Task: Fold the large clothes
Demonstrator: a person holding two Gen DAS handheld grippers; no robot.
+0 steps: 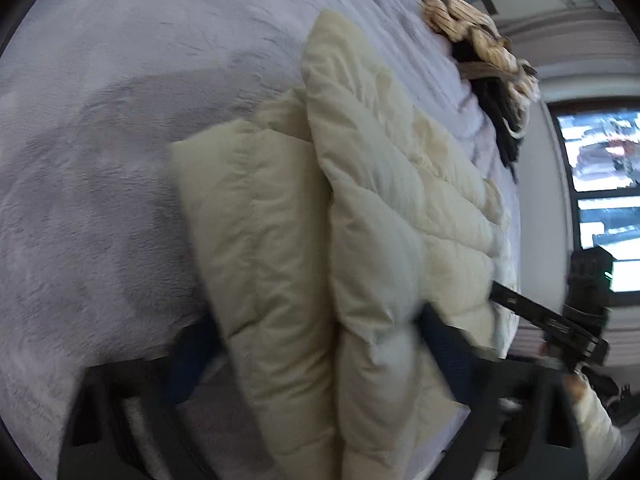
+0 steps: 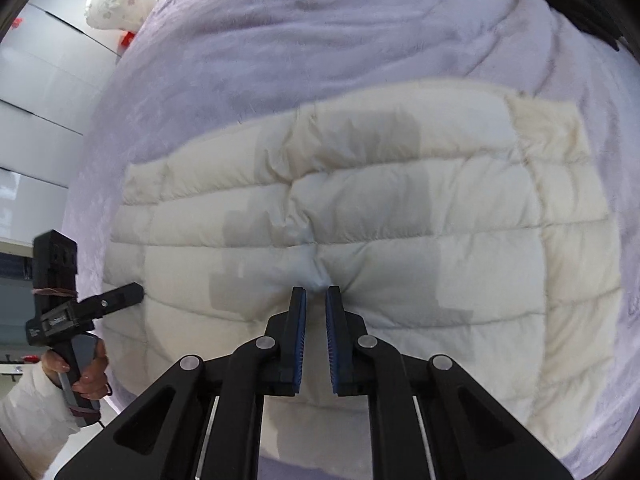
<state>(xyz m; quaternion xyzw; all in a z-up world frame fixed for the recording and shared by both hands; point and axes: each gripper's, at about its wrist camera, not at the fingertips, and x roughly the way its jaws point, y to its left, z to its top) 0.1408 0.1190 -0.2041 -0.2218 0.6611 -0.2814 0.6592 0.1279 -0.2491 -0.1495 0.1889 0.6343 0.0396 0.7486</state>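
Note:
A cream quilted puffer jacket [image 2: 400, 208] lies spread on a lilac fleece blanket [image 2: 304, 40]. My right gripper [image 2: 316, 294] is shut on a pinch of the jacket's fabric near its middle front. In the left wrist view the jacket [image 1: 360, 208] stands up in thick folds between my left gripper's blue-padded fingers [image 1: 444, 344], which hold it wide apart; the left finger is mostly hidden behind the fabric. My left gripper also shows in the right wrist view [image 2: 136, 294] at the jacket's left edge, and my right gripper in the left wrist view [image 1: 500, 298].
A heap of striped and dark clothes [image 1: 480, 48] lies at the blanket's far edge. A window [image 1: 600, 184] is at the right. A floral white pillow [image 2: 112, 4] and white cabinet fronts [image 2: 48, 80] are at the left.

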